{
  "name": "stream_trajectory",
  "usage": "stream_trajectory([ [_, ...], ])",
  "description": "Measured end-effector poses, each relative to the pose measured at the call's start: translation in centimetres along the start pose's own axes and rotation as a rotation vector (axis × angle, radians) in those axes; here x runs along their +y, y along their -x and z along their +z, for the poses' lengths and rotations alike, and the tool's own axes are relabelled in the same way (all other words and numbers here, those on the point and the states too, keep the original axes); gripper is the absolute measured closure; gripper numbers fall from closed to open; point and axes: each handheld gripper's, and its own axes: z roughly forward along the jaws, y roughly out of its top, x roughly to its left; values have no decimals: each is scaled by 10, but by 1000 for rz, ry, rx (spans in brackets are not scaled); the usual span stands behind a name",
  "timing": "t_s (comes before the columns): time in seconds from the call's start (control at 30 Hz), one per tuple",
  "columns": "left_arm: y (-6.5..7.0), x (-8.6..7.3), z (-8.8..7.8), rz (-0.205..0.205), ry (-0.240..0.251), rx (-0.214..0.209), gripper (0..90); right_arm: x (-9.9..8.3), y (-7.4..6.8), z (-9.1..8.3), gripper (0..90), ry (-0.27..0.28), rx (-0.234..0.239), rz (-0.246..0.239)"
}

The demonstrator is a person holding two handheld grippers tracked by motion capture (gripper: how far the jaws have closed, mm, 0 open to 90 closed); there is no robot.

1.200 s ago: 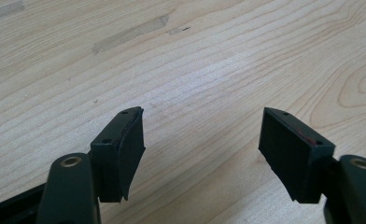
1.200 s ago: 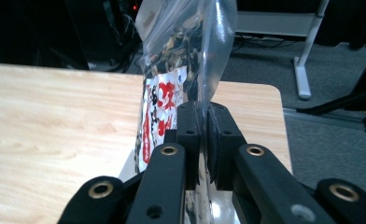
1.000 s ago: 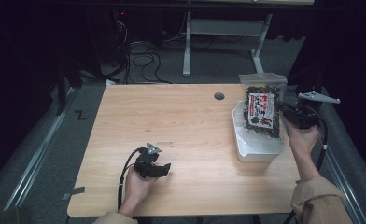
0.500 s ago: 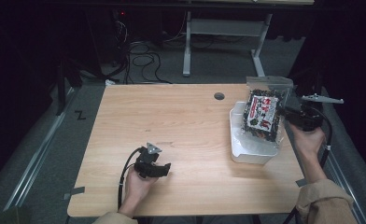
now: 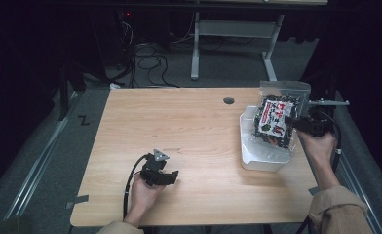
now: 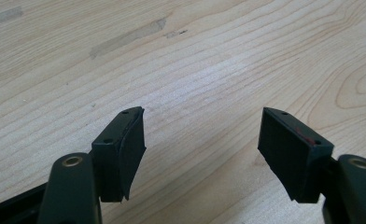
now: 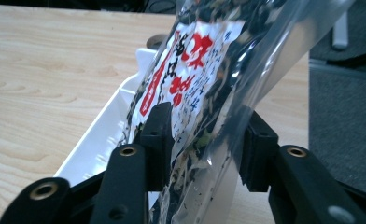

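A clear bag (image 5: 275, 120) of dark dried bits with a white and red label stands tilted over a white plastic tray (image 5: 258, 164) at the table's right side. My right gripper (image 5: 293, 122) is shut on the bag's right edge. In the right gripper view both jaws press the bag (image 7: 195, 60) between them at my right gripper (image 7: 208, 117), and the tray (image 7: 107, 130) lies just behind and below. The bag's lower end dips into the tray. My left gripper (image 5: 168, 175) rests low near the front left of the table, open (image 6: 200, 116) with only bare wood between its jaws.
The wooden table (image 5: 179, 126) has a round cable hole (image 5: 228, 100) near its far edge. The tray sits close to the table's right edge. Cables and a desk frame (image 5: 233, 29) stand on the floor beyond. A strip of tape marks the wood (image 6: 125, 39).
The right gripper has lowered the bag slightly toward the tray and tilted it. The left gripper has stayed in place.
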Motion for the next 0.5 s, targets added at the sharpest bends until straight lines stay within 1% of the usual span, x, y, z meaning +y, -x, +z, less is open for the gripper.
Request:
stream_trajectory([
  [0.03,0,0,0,0,0,0,320,0,1,1,650,-8,7,3],
  [0.1,0,0,0,2,1,0,321,-1,3,1,689,-6,25,29],
  [0.13,0,0,0,3,1,0,321,-1,6,0,711,2,59,61],
  [0.17,0,0,0,3,1,0,321,-1,7,0,722,6,73,73],
  [0.23,0,0,0,4,1,-1,321,0,7,0,739,12,87,81],
  [0.33,0,0,-1,4,2,1,321,0,5,-1,758,26,94,79],
  [0.5,1,0,0,6,2,-3,323,1,3,-3,770,35,96,47],
])
